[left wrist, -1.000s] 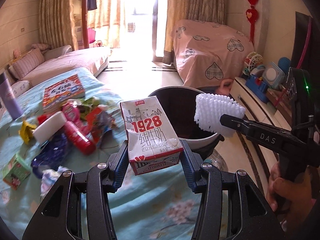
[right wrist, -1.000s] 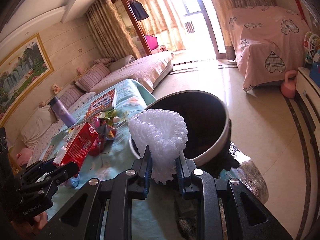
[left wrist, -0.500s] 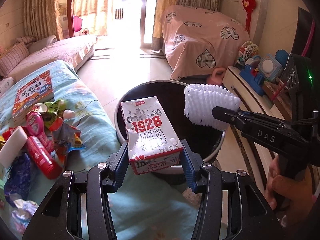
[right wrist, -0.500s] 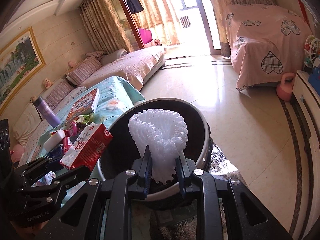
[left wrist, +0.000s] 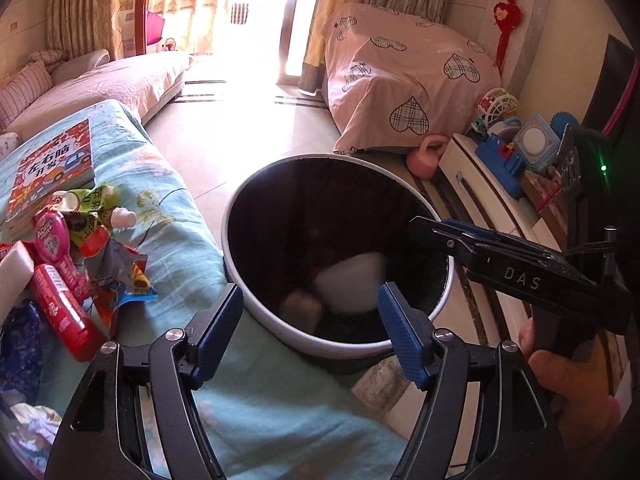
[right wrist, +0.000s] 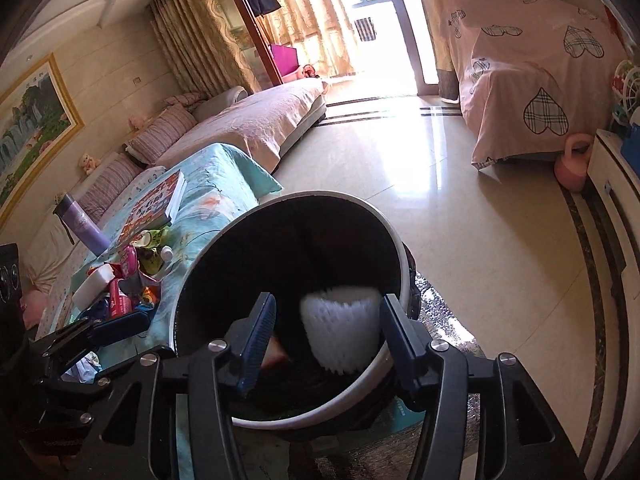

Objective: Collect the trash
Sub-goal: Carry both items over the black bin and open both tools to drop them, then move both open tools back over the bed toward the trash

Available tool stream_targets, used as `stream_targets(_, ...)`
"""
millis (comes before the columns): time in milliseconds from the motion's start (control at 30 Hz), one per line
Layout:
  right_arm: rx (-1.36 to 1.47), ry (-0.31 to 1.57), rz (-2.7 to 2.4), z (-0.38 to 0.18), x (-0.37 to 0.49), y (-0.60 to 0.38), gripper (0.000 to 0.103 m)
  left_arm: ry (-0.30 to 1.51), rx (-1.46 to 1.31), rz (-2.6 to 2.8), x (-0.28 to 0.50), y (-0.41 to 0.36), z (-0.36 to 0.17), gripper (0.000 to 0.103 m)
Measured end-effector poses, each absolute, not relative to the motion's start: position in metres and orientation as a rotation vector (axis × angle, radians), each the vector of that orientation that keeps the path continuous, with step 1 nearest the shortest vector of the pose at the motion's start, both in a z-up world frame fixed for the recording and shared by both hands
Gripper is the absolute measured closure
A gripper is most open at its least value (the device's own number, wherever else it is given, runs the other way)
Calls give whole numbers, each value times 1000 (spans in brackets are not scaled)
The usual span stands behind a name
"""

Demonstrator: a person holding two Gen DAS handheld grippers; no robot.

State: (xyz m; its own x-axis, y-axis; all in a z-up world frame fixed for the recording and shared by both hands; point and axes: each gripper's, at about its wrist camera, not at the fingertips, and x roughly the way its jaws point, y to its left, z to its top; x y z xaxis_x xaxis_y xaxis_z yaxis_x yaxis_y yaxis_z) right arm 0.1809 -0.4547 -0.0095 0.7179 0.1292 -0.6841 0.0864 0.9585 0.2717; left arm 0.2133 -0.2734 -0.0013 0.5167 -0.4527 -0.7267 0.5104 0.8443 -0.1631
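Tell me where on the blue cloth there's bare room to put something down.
Bare cloth lies between the trash pile and the bin, running toward the camera under the left hand-held gripper. A second bare strip sits beyond the book, toward the cloth's far edge. It is crowded from the book through the wrappers to the red tube.

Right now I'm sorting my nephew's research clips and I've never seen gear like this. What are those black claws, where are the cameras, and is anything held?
No machine: a person carries two handheld grippers, each with a fisheye camera looking along its fingers. The left gripper and right gripper hang over a black trash bin, jaws opening, gripping nothing. The white foam net and a blurred milk carton are falling in. Left on the blue-covered table: wrappers, a red tube, a book.
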Motion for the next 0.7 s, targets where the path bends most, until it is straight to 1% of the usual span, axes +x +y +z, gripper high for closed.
stream_targets(100,310,761,26,-7,174,-452,41,837,50,-572,206,-262,2,31)
stream_targets(167,322,749,30,-5,168,-447,35,828,28,-564,197,-250,3,31)
stream_targets(233,329,737,34,-3,161,-441,26,827,10,-557,191,-240,3,31)
stream_targets(333,333,723,43,-3,150,-427,17,828,-10,-540,180,-223,0,31)
stream_targets(433,339,721,56,-4,140,-411,14,833,-21,-532,167,-208,-2,31)
stream_targets(700,367,726,102,-9,118,-373,14,839,-34,-475,130,-152,-16,31)
